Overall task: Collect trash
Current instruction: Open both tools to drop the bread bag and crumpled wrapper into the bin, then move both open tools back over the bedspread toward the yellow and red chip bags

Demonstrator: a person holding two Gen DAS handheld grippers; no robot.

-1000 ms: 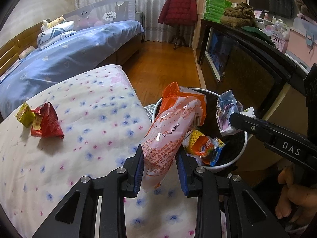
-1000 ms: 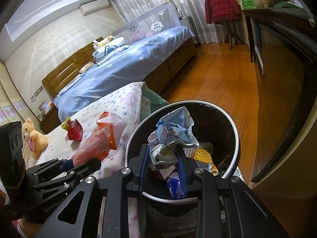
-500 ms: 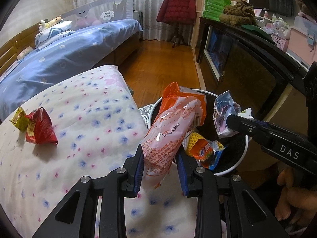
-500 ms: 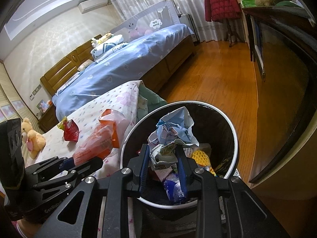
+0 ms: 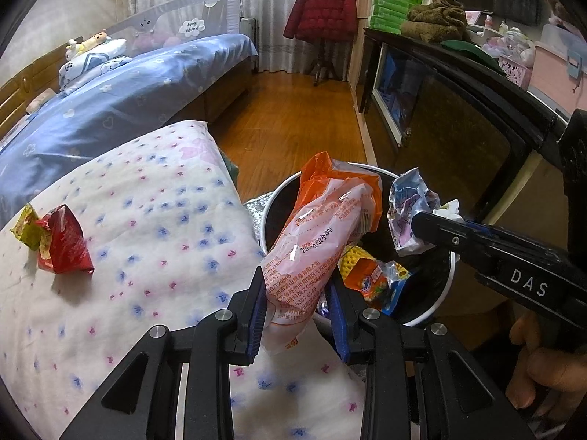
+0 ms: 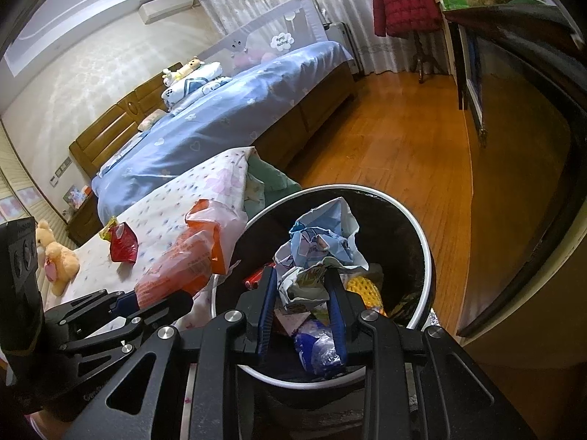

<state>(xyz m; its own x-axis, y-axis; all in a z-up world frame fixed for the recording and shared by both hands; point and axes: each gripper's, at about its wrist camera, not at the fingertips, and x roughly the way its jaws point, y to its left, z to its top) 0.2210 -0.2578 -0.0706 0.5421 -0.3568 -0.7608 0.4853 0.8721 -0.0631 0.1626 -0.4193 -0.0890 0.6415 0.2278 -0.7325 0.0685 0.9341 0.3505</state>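
You are gripping an orange bag [image 5: 323,234] in your left hand-held gripper [image 5: 297,308] and crumpled paper [image 6: 323,249] in your right hand-held gripper [image 6: 301,304], both poised over the bin [image 6: 422,234] just ahead. Wrappers are already piling inside it. A red wrapper [image 5: 64,247] is waiting on the bed [image 5: 146,242], far left of your left hand-held gripper.

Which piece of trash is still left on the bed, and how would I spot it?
Start at the white floral-print quilt beside the round trash bin. Near the quilt's far left lies a crumpled red wrapper, with a smaller yellow-green wrapper against its left side. Unlike the orange-and-pink bag in the left claw, nothing is gripping it.
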